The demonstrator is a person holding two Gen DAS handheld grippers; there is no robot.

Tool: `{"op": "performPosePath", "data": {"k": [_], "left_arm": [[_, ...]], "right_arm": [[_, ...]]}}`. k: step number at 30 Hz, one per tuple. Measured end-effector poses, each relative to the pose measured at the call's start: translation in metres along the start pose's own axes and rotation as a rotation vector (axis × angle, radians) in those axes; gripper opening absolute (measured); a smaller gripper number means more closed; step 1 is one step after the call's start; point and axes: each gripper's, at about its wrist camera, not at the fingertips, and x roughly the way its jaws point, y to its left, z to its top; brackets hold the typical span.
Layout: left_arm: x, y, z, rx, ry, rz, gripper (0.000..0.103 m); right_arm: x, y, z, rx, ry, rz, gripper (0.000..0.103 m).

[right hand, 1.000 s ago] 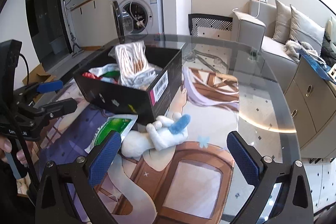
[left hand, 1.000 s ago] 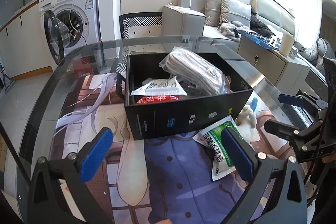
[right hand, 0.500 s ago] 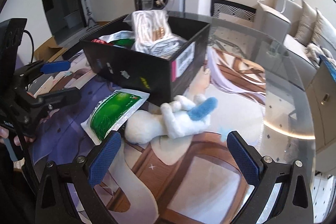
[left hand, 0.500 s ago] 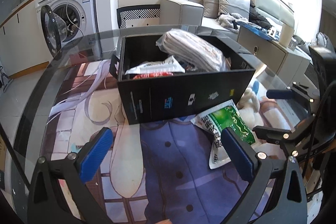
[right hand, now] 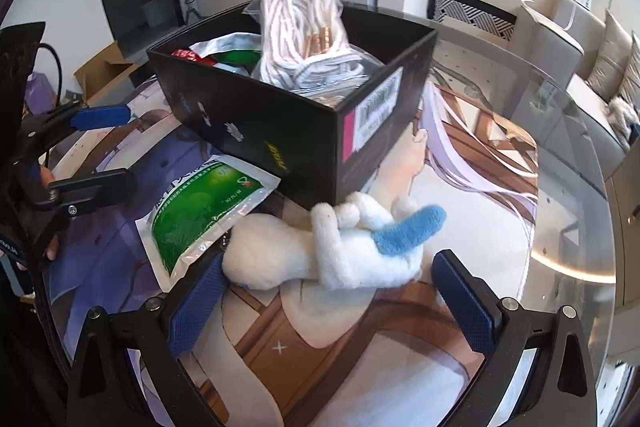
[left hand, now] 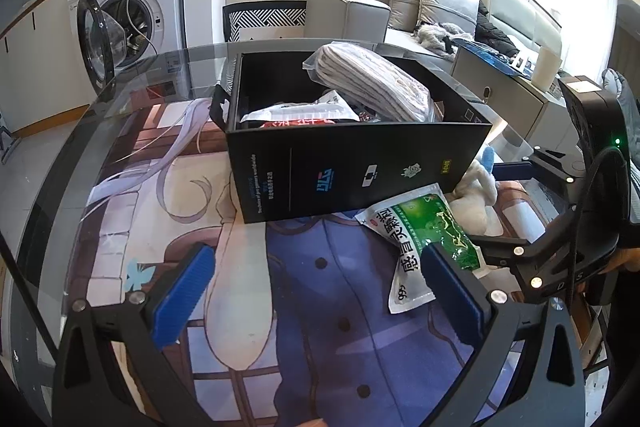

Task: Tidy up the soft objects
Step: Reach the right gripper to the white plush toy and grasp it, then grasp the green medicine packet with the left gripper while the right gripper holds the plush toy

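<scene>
With my right gripper [right hand: 326, 301] jaws spread around the white plush toy [right hand: 332, 247] lying on the counter against the black box [right hand: 296, 131], and the left gripper [left hand: 318, 291] equally open, closing might snag the green sachet [right hand: 204, 211], which probably touches it.

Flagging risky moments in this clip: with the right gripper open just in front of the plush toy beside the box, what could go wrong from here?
1. The plush toy lies partly on the green packet; lifting it may drag the packet along.
2. The toy presses against the black box; closing the right gripper might nudge it.
3. The box is already heaped with a bagged bundle, so the toy could roll out.
</scene>
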Motion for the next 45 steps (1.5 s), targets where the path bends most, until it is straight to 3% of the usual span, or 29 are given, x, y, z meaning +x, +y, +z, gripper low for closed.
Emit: {"op": "performPosePath", "data": {"k": [15, 18, 34, 45], "left_arm": [[0.002, 0.002, -0.001, -0.002, 0.005, -0.008, 0.103], [0.002, 0.003, -0.001, -0.003, 0.006, -0.008, 0.103], [0.005, -0.008, -0.003, 0.05, 0.022, -0.001, 0.103], [0.009, -0.037, -0.001, 0.118, 0.064, -0.1, 0.103]], "right_arm": [[0.0, 0.002, 0.004, -0.008, -0.002, 0.039, 0.102], [-0.004, 0.004, 0.002, 0.005, -0.019, 0.056, 0.093], [-0.057, 0.012, -0.027, 0.138, -0.143, -0.039, 0.093], [-0.065, 0.004, -0.033, 0.166, -0.158, -0.028, 0.093]]}}
